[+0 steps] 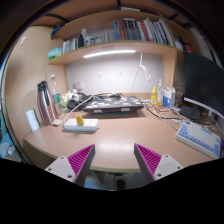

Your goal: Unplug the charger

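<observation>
A white power strip [82, 125] lies on the wooden desk [120, 135], ahead and to the left of my fingers. A small yellow charger [80, 120] is plugged into its top. My gripper [115, 160] is open and empty, its two pink-padded fingers [80, 158] held over the desk's near edge, well short of the power strip. No cable from the charger shows clearly.
A dark steel flask [44, 102] and a white cup stand at the left. A black flat device [110, 103] sits mid-desk at the back. A monitor [200, 85] and white keyboard [200, 138] are at the right. Small bottles [160, 95] stand by the wall. Bookshelves [120, 30] hang above.
</observation>
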Action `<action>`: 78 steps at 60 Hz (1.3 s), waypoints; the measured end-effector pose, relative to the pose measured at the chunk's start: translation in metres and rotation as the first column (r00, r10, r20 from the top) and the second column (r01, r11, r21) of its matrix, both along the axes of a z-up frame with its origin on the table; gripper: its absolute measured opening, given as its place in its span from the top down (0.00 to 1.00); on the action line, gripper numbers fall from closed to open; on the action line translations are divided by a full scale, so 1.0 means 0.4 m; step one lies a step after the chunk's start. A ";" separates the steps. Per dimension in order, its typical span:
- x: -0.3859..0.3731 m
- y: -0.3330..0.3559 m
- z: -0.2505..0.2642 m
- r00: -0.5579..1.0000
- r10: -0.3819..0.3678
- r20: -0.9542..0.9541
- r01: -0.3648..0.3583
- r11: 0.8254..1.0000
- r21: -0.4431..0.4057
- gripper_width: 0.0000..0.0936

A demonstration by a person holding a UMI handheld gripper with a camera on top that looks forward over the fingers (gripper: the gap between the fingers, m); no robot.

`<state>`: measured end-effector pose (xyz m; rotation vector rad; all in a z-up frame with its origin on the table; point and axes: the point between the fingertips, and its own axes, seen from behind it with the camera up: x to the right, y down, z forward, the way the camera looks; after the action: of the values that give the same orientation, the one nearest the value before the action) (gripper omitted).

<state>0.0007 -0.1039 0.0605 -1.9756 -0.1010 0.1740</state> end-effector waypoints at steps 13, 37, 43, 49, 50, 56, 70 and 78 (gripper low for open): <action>-0.109 0.073 0.002 0.999 0.044 0.014 -0.045 0.999 0.019 0.07; -0.381 0.311 -0.040 0.989 0.136 0.065 -0.138 0.990 0.027 0.08; -0.421 0.375 -0.058 0.989 0.126 0.077 -0.128 0.992 0.017 0.09; -0.450 0.428 -0.077 0.994 0.087 0.063 -0.088 0.996 0.008 0.10; -0.455 0.436 -0.074 0.995 0.084 0.056 -0.084 0.996 0.001 0.11; -0.492 0.474 -0.086 0.996 0.077 0.044 -0.076 0.997 -0.005 0.24; -0.469 0.519 -0.091 0.993 -0.005 0.114 0.007 1.000 -0.013 0.73; -0.478 0.519 -0.086 0.996 0.031 0.086 -0.031 1.000 -0.006 0.84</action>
<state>-0.1905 0.1037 0.0261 -1.9871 -0.1874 0.1099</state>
